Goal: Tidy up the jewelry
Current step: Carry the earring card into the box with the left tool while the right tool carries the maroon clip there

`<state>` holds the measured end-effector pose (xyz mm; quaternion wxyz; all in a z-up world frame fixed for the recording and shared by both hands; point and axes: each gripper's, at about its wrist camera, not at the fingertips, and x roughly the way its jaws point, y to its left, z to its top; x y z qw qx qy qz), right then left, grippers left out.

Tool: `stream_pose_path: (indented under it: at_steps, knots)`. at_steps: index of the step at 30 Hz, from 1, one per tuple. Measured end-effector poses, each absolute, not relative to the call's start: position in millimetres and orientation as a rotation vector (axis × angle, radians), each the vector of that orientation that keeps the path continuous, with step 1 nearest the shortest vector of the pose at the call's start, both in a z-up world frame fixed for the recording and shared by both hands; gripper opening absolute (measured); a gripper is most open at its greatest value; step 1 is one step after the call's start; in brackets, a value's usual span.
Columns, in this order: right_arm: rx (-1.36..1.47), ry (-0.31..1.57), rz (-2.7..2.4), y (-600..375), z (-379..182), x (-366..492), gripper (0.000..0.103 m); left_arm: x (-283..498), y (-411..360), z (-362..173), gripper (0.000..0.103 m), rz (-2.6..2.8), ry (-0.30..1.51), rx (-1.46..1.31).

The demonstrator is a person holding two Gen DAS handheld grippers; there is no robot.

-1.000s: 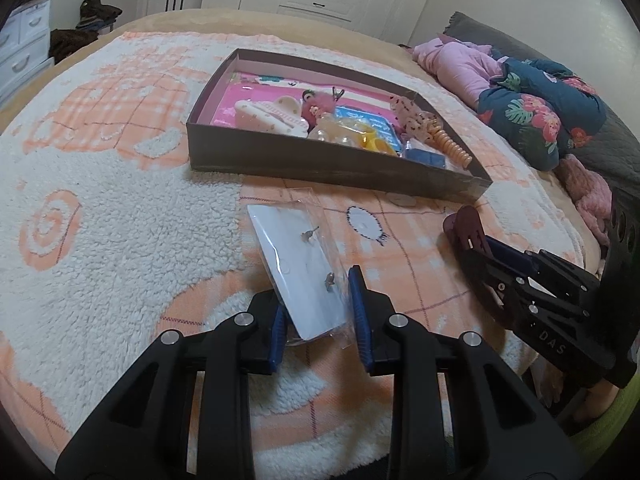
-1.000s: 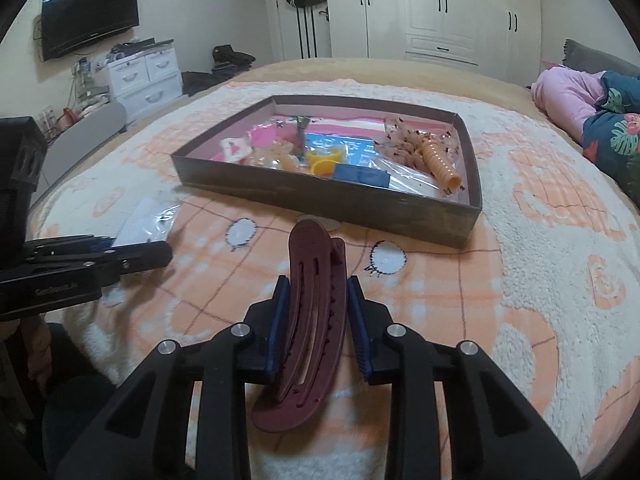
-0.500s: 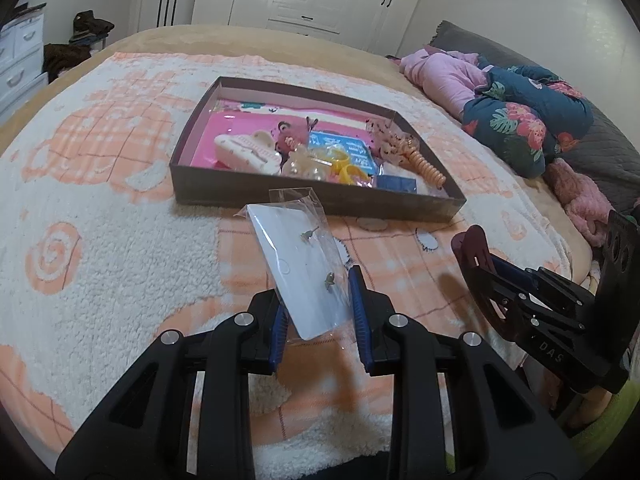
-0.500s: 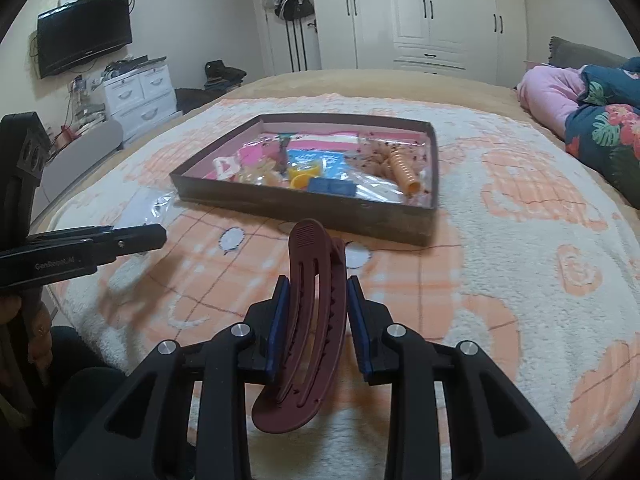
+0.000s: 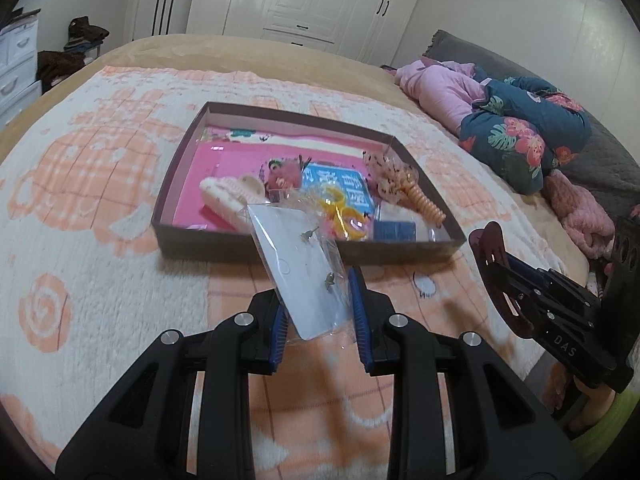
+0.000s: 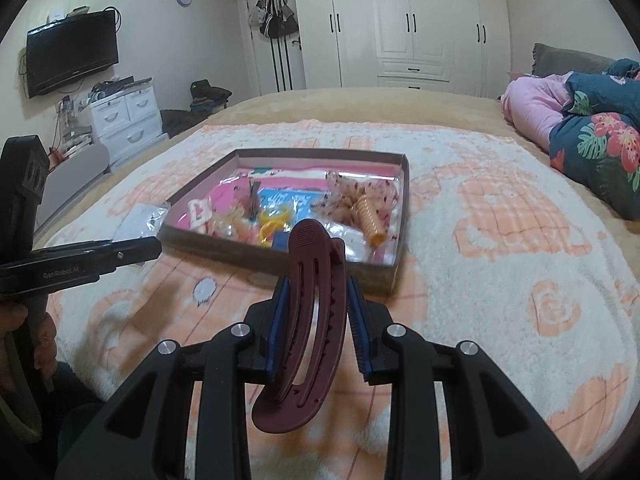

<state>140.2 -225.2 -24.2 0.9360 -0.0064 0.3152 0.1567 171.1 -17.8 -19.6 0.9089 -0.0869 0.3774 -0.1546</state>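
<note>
My left gripper is shut on a clear bag with a white earring card and holds it above the blanket, just in front of the brown box. My right gripper is shut on a dark red hair clip, held above the blanket in front of the same box. The box holds several hair accessories, among them an orange spiral tie and a cream claw clip. The right gripper with the clip also shows at the right of the left wrist view.
The box lies on a fluffy orange-and-white blanket over a bed. Folded pink and floral clothes lie at the bed's right side. White wardrobes stand behind, with a white drawer unit and a wall TV at left.
Both grippers have lifted higher above the blanket with their loads and drawn back a little from the box. The earring bag now stands in front of the box's near wall.
</note>
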Motion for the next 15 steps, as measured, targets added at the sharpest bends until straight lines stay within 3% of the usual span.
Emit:
stream_pose_path:
  at_steps: [15]
  knots:
    - [-0.025,0.635,0.334,-208,-17,203,0.028,228,-23,-13,0.02,-0.341,0.756,-0.186]
